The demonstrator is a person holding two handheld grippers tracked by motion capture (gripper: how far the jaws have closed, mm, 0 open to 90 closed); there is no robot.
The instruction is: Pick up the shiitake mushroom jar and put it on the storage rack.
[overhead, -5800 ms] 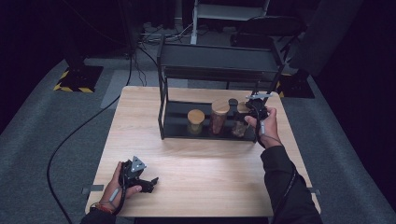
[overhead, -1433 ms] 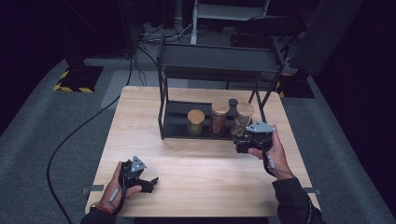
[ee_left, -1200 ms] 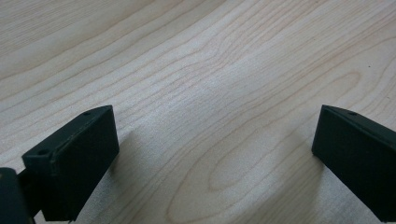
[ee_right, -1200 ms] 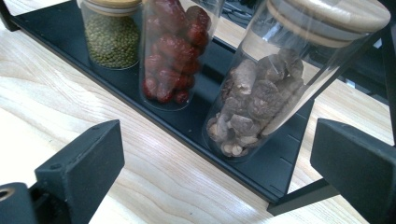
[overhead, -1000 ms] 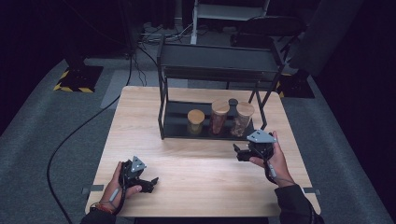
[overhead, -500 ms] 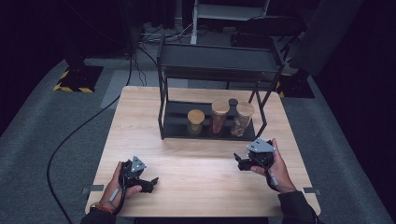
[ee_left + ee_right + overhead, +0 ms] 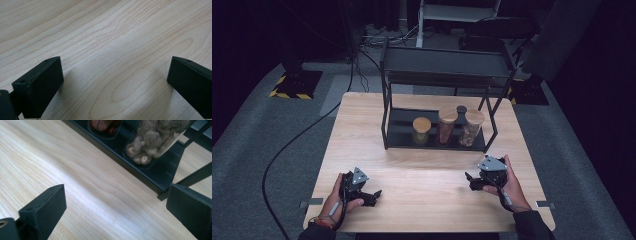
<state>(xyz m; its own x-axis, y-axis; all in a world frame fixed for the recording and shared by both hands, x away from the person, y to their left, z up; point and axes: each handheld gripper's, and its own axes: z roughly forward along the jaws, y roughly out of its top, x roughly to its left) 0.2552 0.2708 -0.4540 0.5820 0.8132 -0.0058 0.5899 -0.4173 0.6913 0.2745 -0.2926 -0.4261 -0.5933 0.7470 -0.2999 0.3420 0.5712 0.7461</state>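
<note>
1. My right gripper (image 7: 473,181) has its jaws wide with nothing between them, low over the wooden table (image 7: 422,200)
2. My left gripper (image 7: 373,195) is equally wide and unladen
3. The nearest jar (image 7: 472,127) stands on the black rack's (image 7: 437,145) bottom shelf, beside two others

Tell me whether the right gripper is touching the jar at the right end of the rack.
Apart. In the high view, bare table separates the right gripper from the right-end jar; its own view shows open jaws holding nothing.

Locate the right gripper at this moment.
In the high view the right gripper sits low over the table at its near right, jaws open and empty, just in front of the rack holding the jars.
</note>
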